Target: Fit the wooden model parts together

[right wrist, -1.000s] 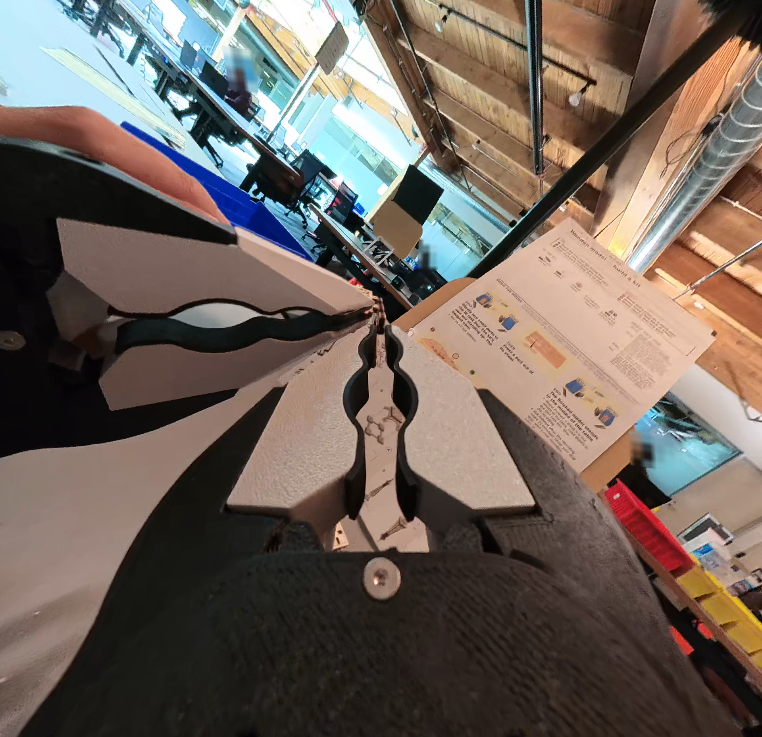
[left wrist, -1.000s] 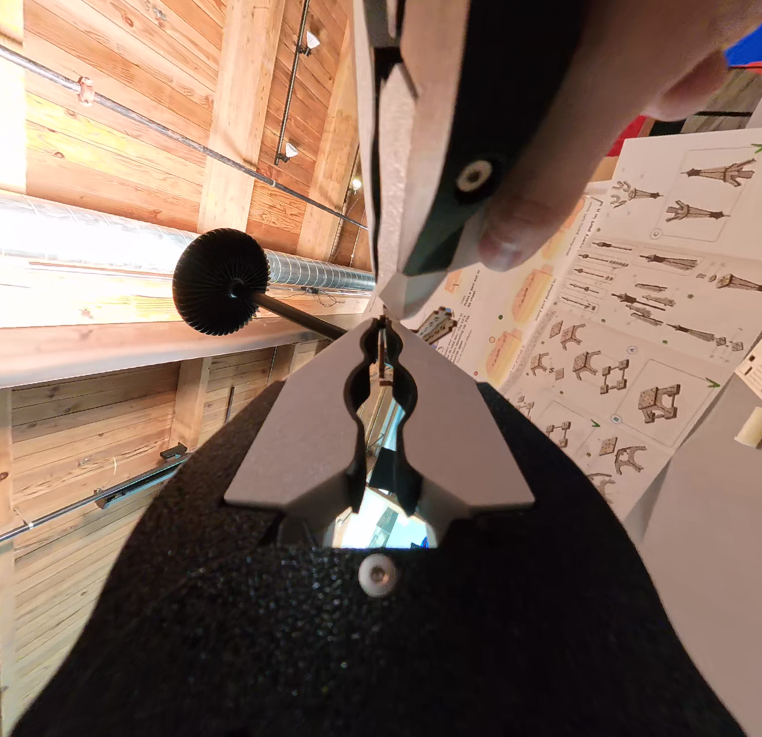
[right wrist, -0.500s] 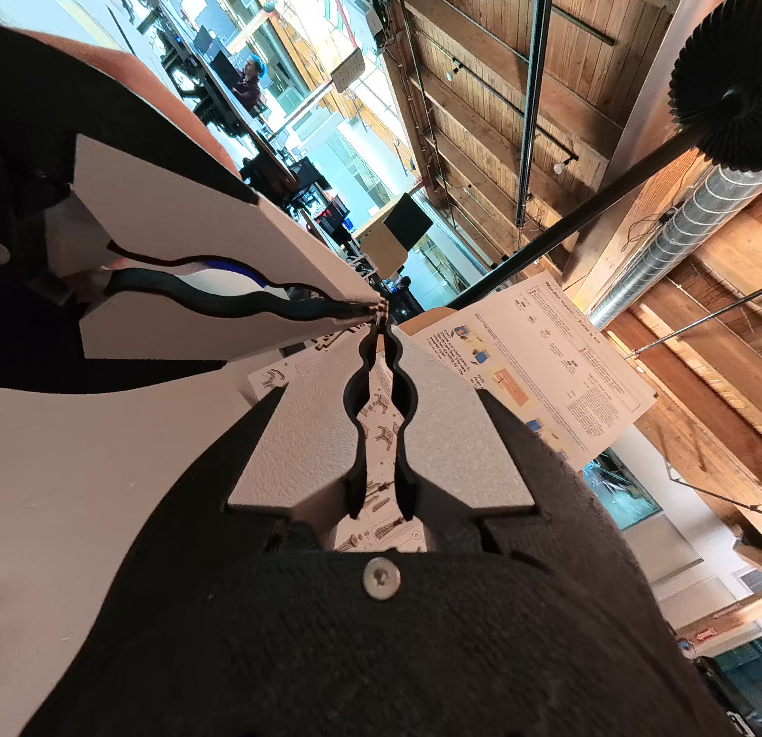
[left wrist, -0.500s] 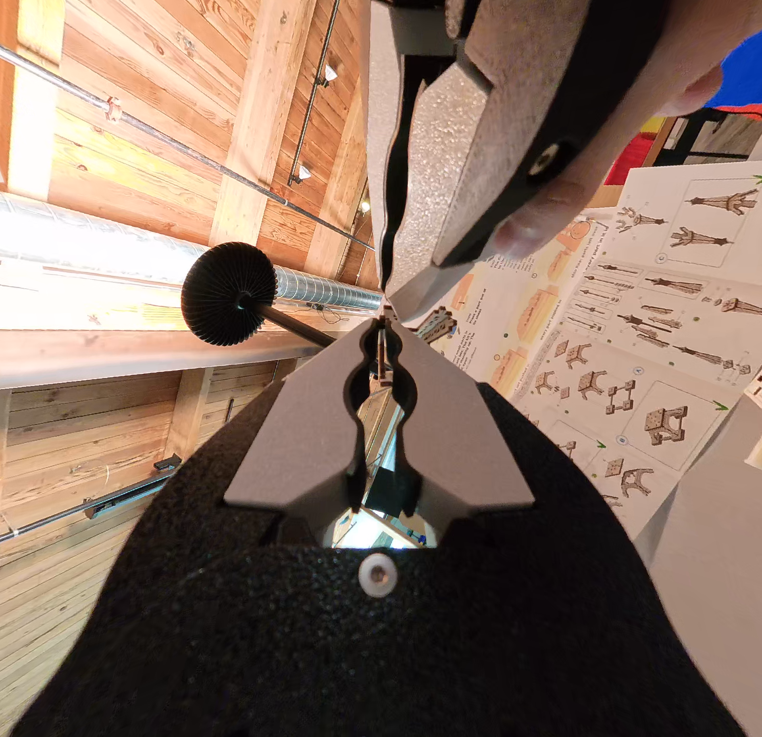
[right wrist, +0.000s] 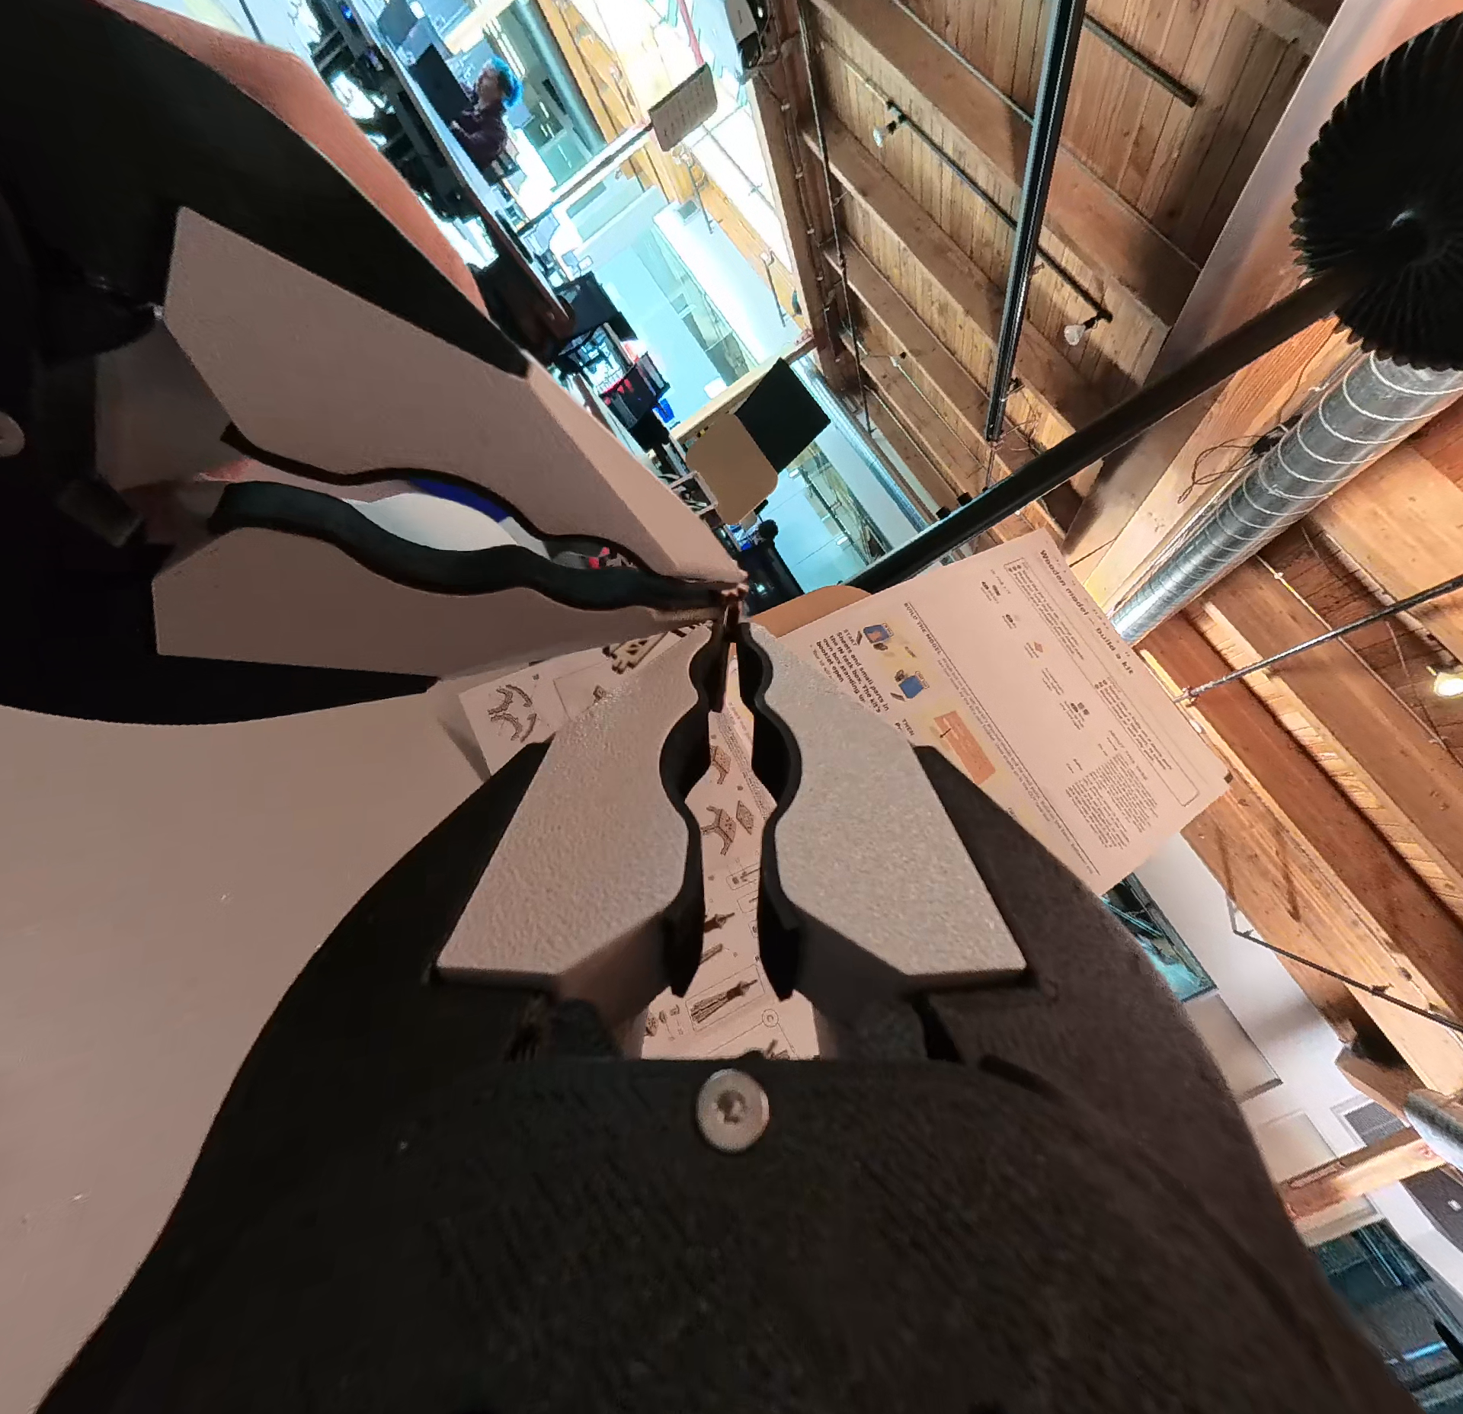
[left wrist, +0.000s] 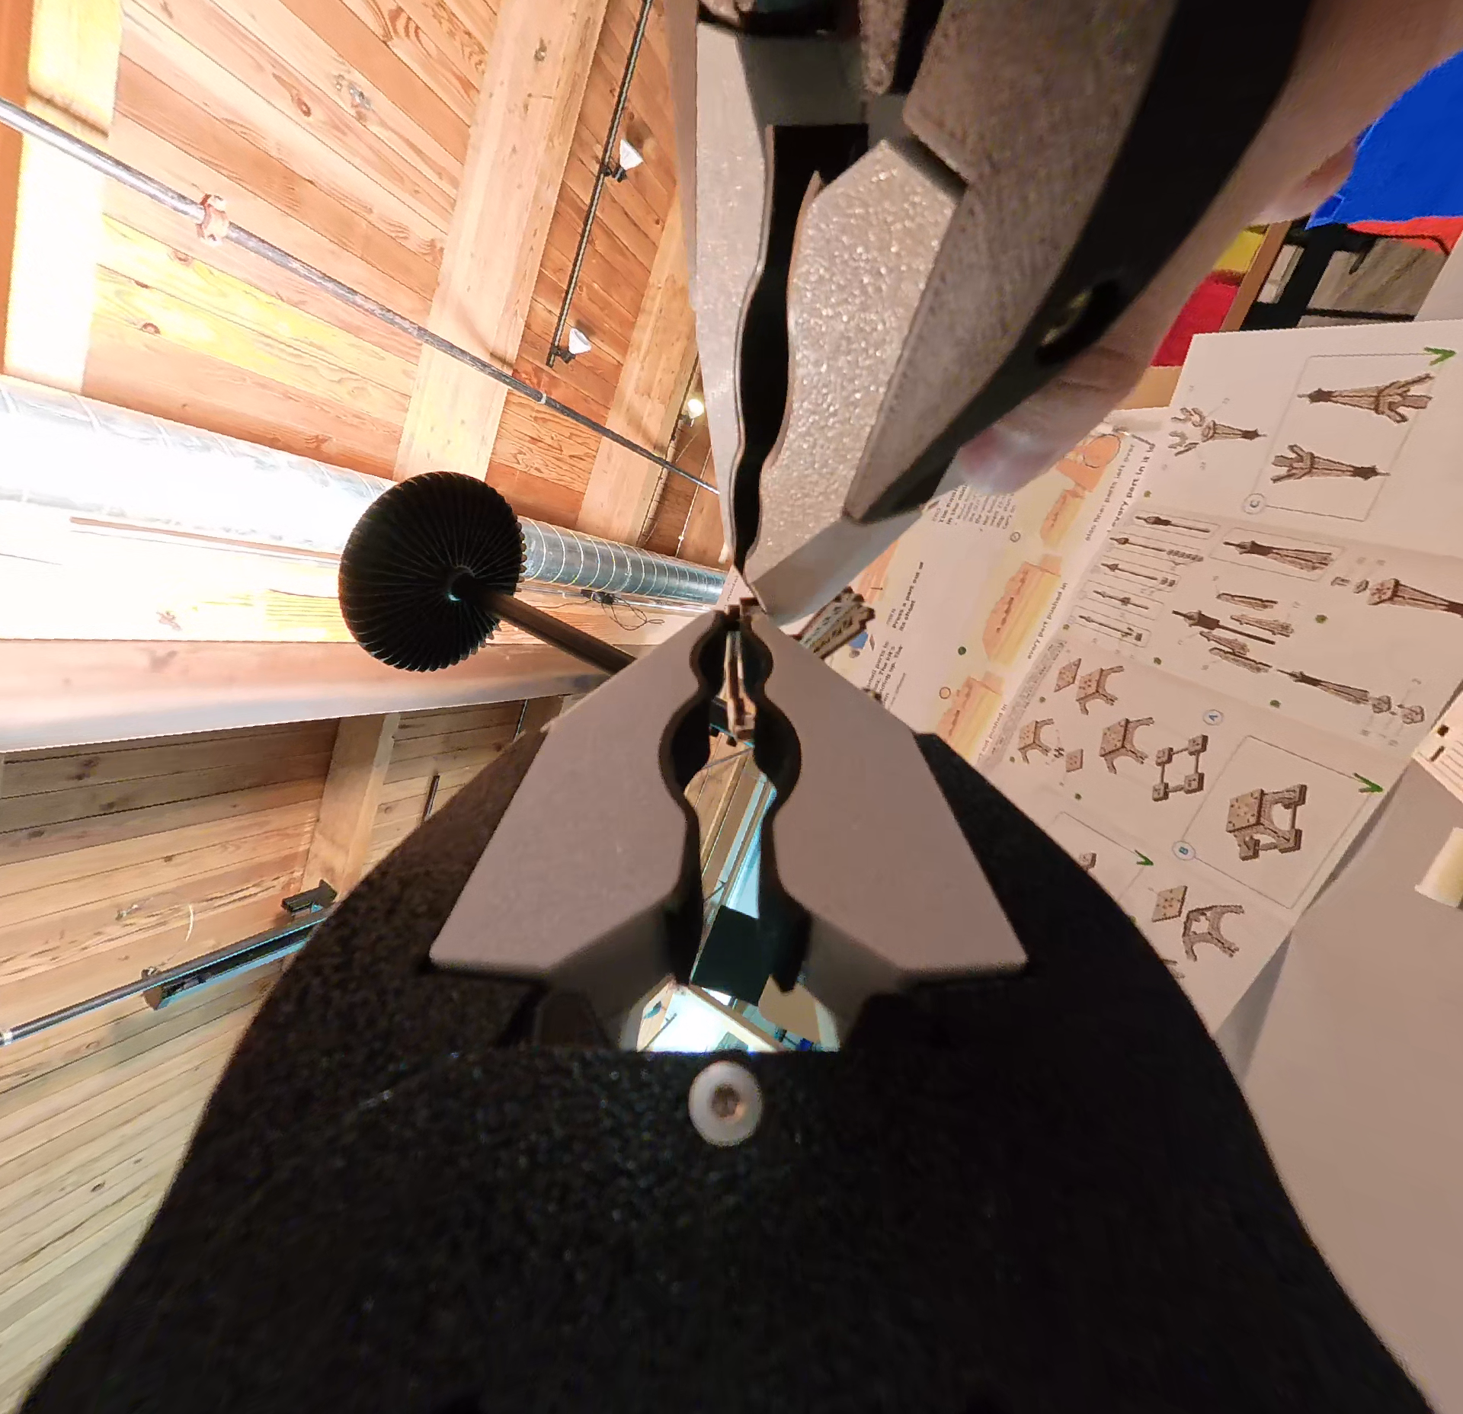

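Observation:
Both grippers are raised in the air and meet tip to tip. My left gripper (left wrist: 738, 614) is shut on a thin, flat wooden model part (left wrist: 736, 683) held edge-on between its tips. My right gripper (right wrist: 732, 620) is shut on another thin wooden part (right wrist: 719, 664). In the left wrist view the right gripper (left wrist: 740, 565) comes down from the top, held by a hand (left wrist: 1021, 450). In the right wrist view the left gripper (right wrist: 732, 584) comes in from the left. The two parts touch at the tips; the joint itself is too small to make out.
Printed instruction sheets (left wrist: 1187, 664) stand behind the grippers; they also show in the right wrist view (right wrist: 1029, 703). A black round lamp on a black pole (left wrist: 431, 572) is behind the tips. A grey table surface (right wrist: 198, 861) lies at the left. Wooden ceiling beams and a metal duct are overhead.
Both views have tilted further upward. The right gripper has swung round, showing more of its underside in the left wrist view. Both grippers stay shut, tips together.

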A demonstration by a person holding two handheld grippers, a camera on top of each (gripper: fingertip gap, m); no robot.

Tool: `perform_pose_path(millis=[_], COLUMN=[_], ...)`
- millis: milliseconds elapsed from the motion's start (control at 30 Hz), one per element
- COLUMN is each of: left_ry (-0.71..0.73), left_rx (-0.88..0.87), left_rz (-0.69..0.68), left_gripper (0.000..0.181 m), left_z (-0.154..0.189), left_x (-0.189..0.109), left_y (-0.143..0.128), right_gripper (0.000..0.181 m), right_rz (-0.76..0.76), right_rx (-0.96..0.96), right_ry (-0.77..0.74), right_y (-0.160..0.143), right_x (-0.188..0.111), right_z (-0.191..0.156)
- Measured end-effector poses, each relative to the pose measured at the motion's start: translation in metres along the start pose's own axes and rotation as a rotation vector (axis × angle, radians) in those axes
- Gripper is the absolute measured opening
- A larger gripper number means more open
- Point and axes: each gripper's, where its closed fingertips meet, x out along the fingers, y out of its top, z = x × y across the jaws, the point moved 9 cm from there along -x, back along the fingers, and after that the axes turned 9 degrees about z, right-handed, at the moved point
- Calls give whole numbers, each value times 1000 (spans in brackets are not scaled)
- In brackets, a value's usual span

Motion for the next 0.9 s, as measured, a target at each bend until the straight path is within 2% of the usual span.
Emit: perform_pose_path(millis=[133, 400, 533, 700, 900], left_ry=[2, -23, -22, -47, -52], left_rx=[-11, -170, -148, -207, -219], left_rz=[11, 85, 77, 112, 78], left_gripper=[0, 2, 2, 5, 10], left_z=[1, -5, -3, -5, -4], left_x=[0, -3, -4, -8, -8], left_y=[-1, -7, -8, -9, -10], right_gripper=[0, 0, 0, 0, 0], right_rz=[13, 34, 0, -8, -16], right_rx=[-17, -57, -103, -83, -87], right_ry=[0, -32, -46, -55, -53], right_y=[0, 1, 0, 0, -2], right_x=[0, -1, -1, 0, 0], right_z=[-1, -2, -4, -1, -1])
